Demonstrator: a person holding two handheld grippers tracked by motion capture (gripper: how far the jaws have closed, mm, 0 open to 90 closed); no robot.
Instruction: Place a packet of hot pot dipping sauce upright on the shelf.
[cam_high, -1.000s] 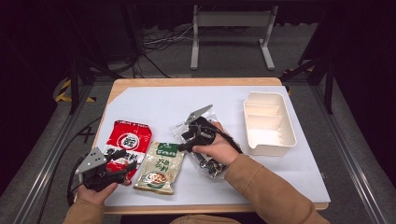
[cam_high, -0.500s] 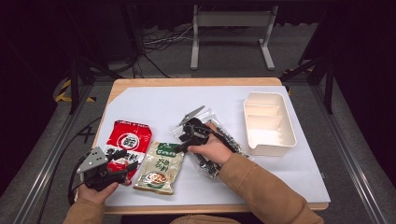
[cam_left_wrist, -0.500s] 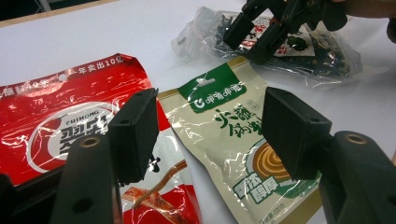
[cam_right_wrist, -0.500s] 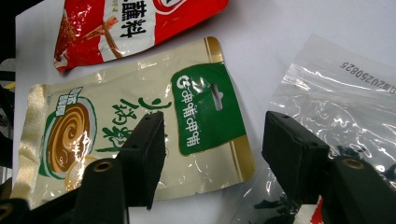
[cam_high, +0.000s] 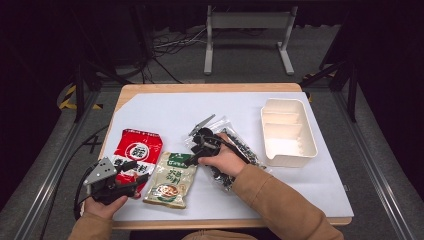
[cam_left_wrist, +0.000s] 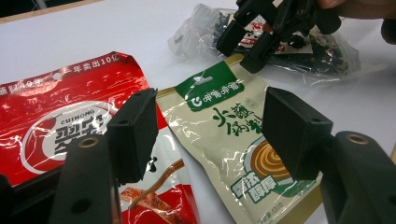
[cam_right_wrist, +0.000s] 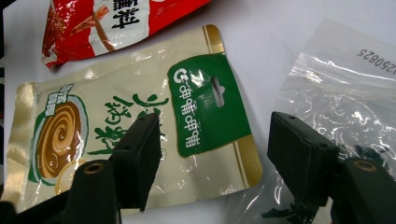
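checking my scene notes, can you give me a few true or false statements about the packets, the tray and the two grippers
1. The beige packet lies between the red packet and the clear bag. True.
2. The white tray holds a packet. False: its compartments are empty.
3. The right gripper is clamped on the beige packet. False: its jaws stand open above the packet's green-headed end and have just been opening.
4. The left gripper is open and holds nothing. True.
5. The clear bag lies inside the tray. False: it lies on the table beside it, under the right hand.
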